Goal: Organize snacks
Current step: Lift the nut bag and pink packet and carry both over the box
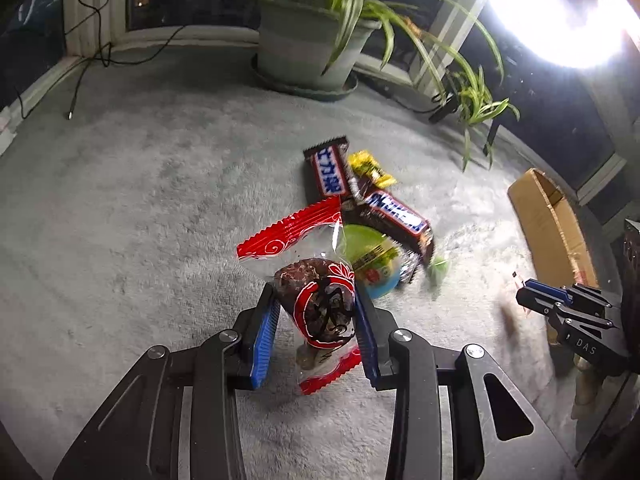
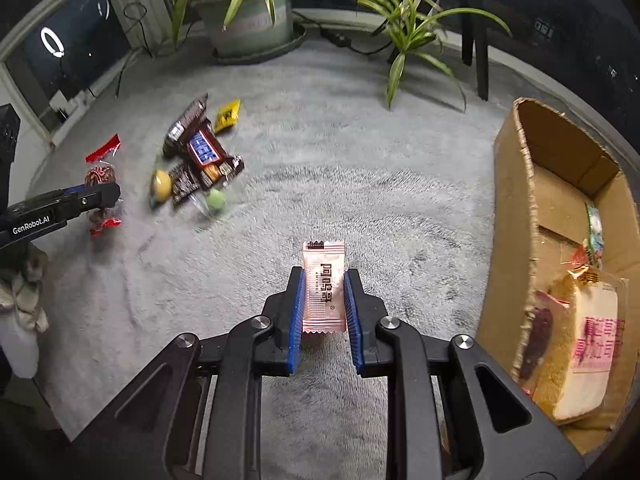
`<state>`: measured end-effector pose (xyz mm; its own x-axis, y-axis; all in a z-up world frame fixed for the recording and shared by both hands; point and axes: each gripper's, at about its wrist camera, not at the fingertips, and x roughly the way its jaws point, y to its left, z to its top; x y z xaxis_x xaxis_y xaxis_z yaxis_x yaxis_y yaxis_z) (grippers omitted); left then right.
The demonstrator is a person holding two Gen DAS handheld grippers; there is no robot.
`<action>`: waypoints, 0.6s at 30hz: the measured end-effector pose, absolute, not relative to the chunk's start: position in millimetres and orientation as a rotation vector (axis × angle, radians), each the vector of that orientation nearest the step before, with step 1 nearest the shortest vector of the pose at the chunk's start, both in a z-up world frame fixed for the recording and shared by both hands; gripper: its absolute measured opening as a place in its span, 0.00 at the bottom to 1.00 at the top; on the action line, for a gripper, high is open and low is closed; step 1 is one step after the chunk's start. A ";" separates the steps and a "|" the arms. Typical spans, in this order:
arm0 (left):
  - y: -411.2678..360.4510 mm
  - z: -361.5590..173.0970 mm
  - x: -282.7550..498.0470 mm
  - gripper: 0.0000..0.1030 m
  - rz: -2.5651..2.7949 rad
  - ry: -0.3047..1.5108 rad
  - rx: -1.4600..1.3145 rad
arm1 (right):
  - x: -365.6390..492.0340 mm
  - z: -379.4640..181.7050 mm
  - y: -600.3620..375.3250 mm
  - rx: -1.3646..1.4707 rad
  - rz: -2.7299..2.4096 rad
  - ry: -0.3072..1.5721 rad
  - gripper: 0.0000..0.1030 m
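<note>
1. The left gripper (image 1: pixel 316 312) pointed down at the grey carpet (image 1: pixel 140 220). Its blue pads squeezed a clear snack bag with red ends (image 1: pixel 316 300), which hung off the floor.
2. Just past that bag lay a pile of snacks (image 1: pixel 368 208): two brown chocolate bars, a yellow packet, a round green-and-yellow one and a small green candy.
3. The right gripper (image 2: pixel 324 300) pointed down more steeply. It was clamped on a pink packet (image 2: pixel 324 288) that stood upright between the pads.
4. To the right stood a cardboard box (image 2: pixel 516 200) with bread and other snacks inside.
5. A potted plant (image 2: pixel 252 16) sat at the back.
</note>
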<state>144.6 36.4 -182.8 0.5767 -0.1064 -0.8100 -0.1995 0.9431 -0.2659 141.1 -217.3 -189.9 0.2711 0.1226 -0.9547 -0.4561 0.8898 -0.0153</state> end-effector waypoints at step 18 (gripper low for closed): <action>-37.4 -126.2 158.4 0.34 -0.114 0.843 -0.306 | 146.5 -99.0 -284.1 -0.210 0.319 1.078 0.20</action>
<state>158.4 -37.4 -126.2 0.6622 -0.2195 -0.7164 -0.0215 0.9502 -0.3109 146.5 -284.1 -99.0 0.4343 0.1527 -0.8877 -0.3556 0.9345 -0.0132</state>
